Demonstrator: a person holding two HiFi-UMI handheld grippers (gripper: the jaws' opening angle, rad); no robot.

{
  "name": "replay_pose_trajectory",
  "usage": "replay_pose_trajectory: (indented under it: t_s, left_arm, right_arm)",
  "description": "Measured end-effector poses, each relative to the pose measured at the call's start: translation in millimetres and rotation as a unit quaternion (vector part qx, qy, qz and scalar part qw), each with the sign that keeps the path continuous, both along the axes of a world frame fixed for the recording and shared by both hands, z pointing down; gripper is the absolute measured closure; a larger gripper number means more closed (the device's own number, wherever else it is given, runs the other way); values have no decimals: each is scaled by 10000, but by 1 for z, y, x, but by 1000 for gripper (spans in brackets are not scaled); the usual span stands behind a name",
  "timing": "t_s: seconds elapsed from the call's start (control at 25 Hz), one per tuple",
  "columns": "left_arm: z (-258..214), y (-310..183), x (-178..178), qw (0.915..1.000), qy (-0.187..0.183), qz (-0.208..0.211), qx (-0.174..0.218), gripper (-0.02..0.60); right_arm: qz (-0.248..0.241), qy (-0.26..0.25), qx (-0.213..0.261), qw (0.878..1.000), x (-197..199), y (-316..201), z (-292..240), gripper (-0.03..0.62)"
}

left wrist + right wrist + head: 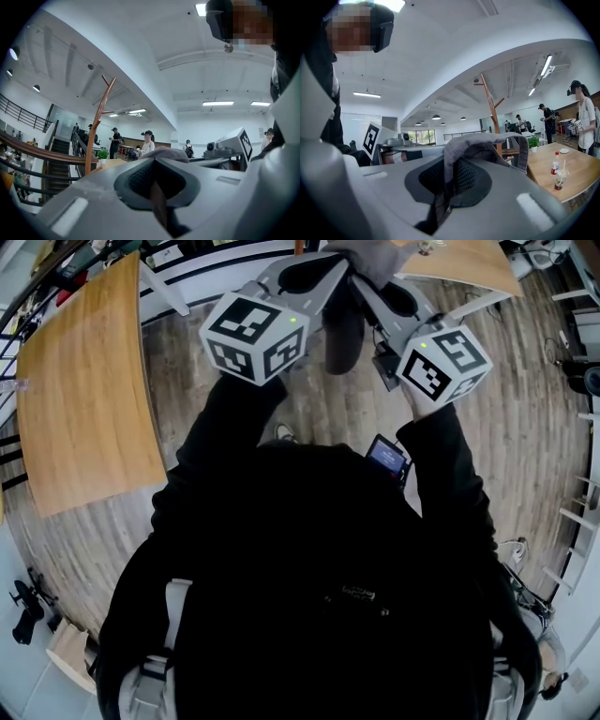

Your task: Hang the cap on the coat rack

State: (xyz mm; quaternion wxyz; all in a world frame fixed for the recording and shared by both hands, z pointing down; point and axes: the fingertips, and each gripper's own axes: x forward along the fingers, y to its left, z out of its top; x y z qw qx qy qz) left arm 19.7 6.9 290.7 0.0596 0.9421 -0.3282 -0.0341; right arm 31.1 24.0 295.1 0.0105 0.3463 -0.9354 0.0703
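A grey cap (367, 257) is held up in front of the person between both grippers. My left gripper (330, 273) is shut on one edge of it; the cap's crown (164, 152) shows just beyond its jaws. My right gripper (449, 174) is shut on the cap's other side, and grey fabric and the back strap (487, 143) arch over its jaws. The wooden coat rack (96, 136) stands ahead to the left in the left gripper view, its branch pegs bare. In the right gripper view the coat rack (491, 110) rises behind the cap.
A wooden table (562, 171) at the right carries a bottle (556, 163) and a cup (560, 179). Another long wooden table (80, 399) lies to the person's left. Several people (147, 143) stand in the background. A staircase with railings (51, 161) is at the far left.
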Motion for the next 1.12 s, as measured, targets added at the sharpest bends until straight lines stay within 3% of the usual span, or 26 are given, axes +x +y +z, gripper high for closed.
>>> replay_pose_trajectory:
  t_s: [0.48, 0.88, 1.12]
  left_arm:
    - [-8, -30, -57, 9998, 36, -192, -11, 578]
    - [-2, -31, -60, 9986, -73, -527, -39, 578]
    - [3, -58, -58, 9968, -93, -786, -100, 578]
  right_arm:
    - [-306, -2, 44, 9995, -56, -29, -13, 577]
    - [-679, -63, -34, 9977, -55, -35, -10, 577]
    - [-964, -71, -108, 9953, -53, -62, -7, 577]
